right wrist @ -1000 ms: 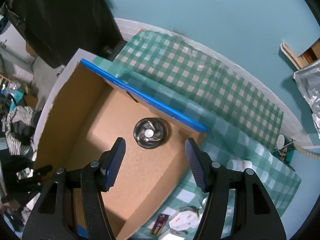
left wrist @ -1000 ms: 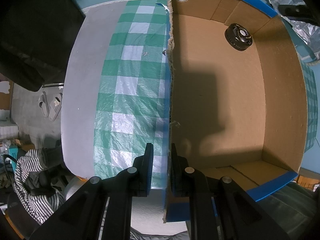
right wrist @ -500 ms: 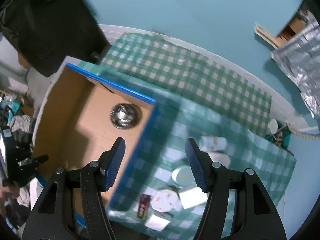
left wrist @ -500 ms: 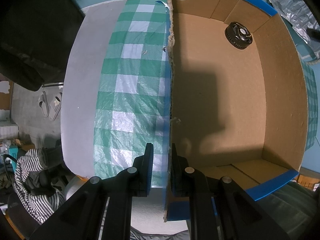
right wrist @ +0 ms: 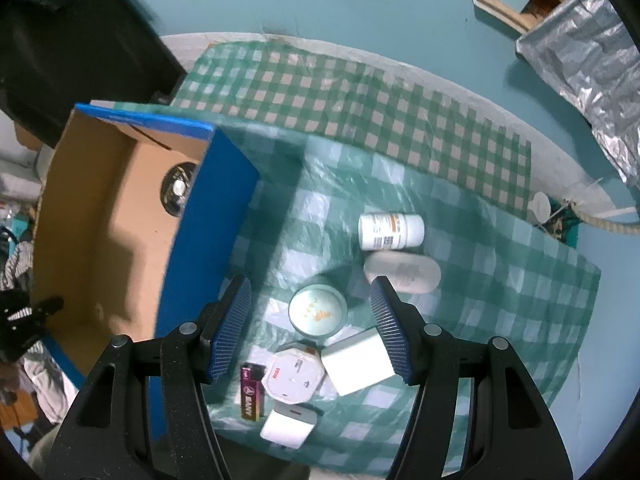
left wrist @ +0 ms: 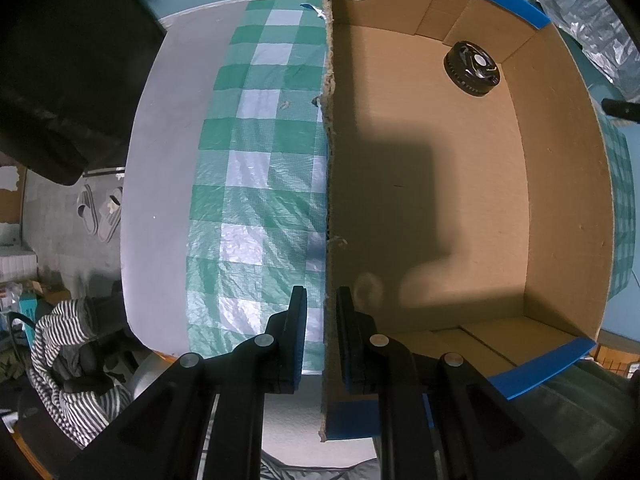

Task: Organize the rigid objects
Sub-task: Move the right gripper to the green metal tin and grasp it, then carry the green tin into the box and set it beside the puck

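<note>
The big brown cardboard box with blue outer faces (left wrist: 460,200) sits on the green-and-white checked plastic tablecloth (right wrist: 500,280), and it is nearly bare: only one black round ribbed disc with a shiny centre (left wrist: 472,69) lies in its far corner. The left gripper (left wrist: 322,334) pinches the box's torn side wall between its blue pads, steadying the carton. The right gripper (right wrist: 310,326) hangs, jaws spread and holding nothing, above the cluster of loose things beside the box, so I judge the step in hand is fetching the next piece, with most of the sorting undone. Directly between its fingers lies a pale green round tin with an orange mark on its lid (right wrist: 318,310); the next move looks like lowering straight down to straddle it and closing without nudging the neighbours. Those are a white square block (right wrist: 358,362), a white pill bottle lying on its side (right wrist: 390,232), a grey oval case (right wrist: 402,272), a white octagonal plug with red lettering I cannot read (right wrist: 294,374), a white rounded charger (right wrist: 288,426) and a small purple-and-black lighter (right wrist: 251,394). The lighter seems to read "BANY"; the box rim carries "WXYZA08" and dimensions too small to be sure of.
</note>
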